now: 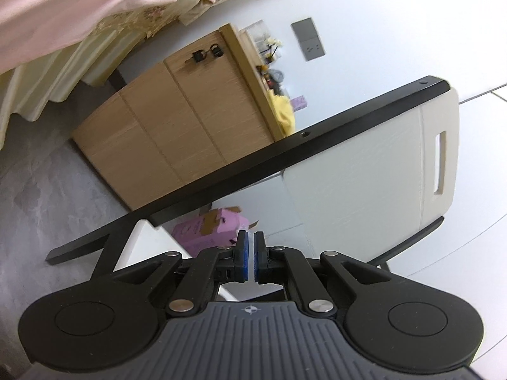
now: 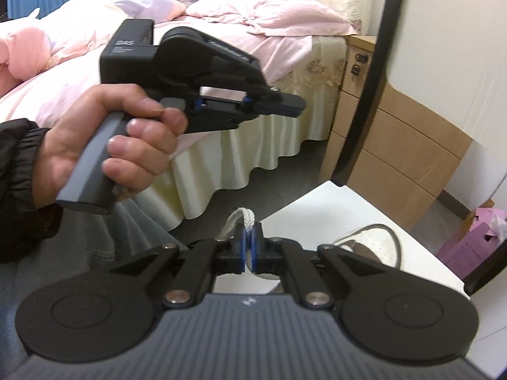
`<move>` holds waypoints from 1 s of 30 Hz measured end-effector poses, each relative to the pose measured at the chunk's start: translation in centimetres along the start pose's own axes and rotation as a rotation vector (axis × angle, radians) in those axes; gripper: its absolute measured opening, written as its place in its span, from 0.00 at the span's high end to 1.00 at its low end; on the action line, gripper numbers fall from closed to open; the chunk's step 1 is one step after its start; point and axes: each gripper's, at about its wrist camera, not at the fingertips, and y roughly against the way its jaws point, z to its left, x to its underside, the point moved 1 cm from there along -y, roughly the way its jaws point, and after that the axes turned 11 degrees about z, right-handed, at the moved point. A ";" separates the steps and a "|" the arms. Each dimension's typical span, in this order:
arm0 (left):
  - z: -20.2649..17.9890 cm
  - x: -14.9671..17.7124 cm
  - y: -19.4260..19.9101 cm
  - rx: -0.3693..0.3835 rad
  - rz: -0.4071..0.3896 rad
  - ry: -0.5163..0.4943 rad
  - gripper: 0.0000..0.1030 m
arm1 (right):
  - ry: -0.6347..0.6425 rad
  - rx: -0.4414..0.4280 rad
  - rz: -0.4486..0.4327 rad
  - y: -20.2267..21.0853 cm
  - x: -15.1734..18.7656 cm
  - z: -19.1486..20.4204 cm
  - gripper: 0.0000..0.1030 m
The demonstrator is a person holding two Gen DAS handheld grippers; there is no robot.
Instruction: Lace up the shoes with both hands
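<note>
Bedroom clutter fills the background: a bed (image 2: 269,31) with pink bedding and a cream skirt, and a wooden cabinet (image 2: 396,145) against the wall. On the white desk (image 2: 317,215) lies a white shoe (image 2: 370,240), partly hidden behind the right tool (image 2: 248,247); its long axis seems to run away to the right, though which end is the toe I cannot tell. A white braided lace (image 2: 245,217) arches up out of the right tool, whose blue pads are clamped on it. The left tool (image 2: 294,106), held by the left hand (image 2: 104,139), points right above the bed's edge, jaws together, nothing visibly between them.
</note>
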 end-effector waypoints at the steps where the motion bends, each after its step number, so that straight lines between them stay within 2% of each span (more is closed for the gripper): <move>1: 0.1 0.0 0.0 -0.002 0.011 0.005 0.95 | -0.015 0.004 -0.005 0.1 0.0 -0.2 0.96; 2: 0.4 0.0 0.0 0.000 0.022 0.017 0.92 | -0.040 0.006 -0.018 0.3 -0.1 -0.6 0.96; 4: 1.0 -0.1 0.0 0.010 0.040 0.048 0.70 | -0.085 0.022 -0.048 0.4 -0.5 -1.4 0.96; 5: 1.4 -0.1 0.0 0.017 0.048 0.065 0.48 | -0.114 0.037 -0.068 0.4 -1.0 -2.2 0.96; 6: 1.7 -0.1 0.0 0.030 0.055 0.084 0.43 | -0.155 0.049 -0.091 0.5 -1.3 -3.0 0.96; 8: 2.2 0.0 -0.1 0.098 0.068 0.125 0.42 | -0.251 0.072 -0.130 0.4 -1.9 -4.8 0.96; 11: 3.2 0.3 -0.6 0.180 0.086 0.203 0.41 | -0.382 0.098 -0.174 0.1 -2.5 -7.3 0.96; 13: 3.9 0.7 -1.3 0.215 0.116 0.265 0.41 | -0.452 0.083 -0.208 0.2 -2.8 -8.6 0.96; 16: 4.9 1.3 -2.6 0.255 0.145 0.359 0.41 | -0.483 0.051 -0.247 0.5 -3.2 -9.0 0.96; 22: 6.2 2.2 -4.3 0.249 0.155 0.480 0.42 | -0.479 -0.102 -0.253 0.9 -3.3 -7.5 0.96; 25: 6.3 2.1 -4.7 0.231 0.149 0.493 0.43 | -0.445 -0.162 -0.234 1.6 -3.1 -5.9 0.96; 26: 6.2 2.1 -4.8 0.225 0.147 0.490 0.46 | -0.428 -0.178 -0.228 1.8 -3.3 -5.5 0.96; 28: 6.1 1.9 -4.8 0.188 0.144 0.471 0.58 | -0.394 -0.183 -0.219 2.6 -3.1 -4.6 0.95; 30: 6.3 1.8 -4.4 0.139 0.126 0.470 0.82 | -0.371 -0.184 -0.214 3.4 -2.8 -4.2 0.95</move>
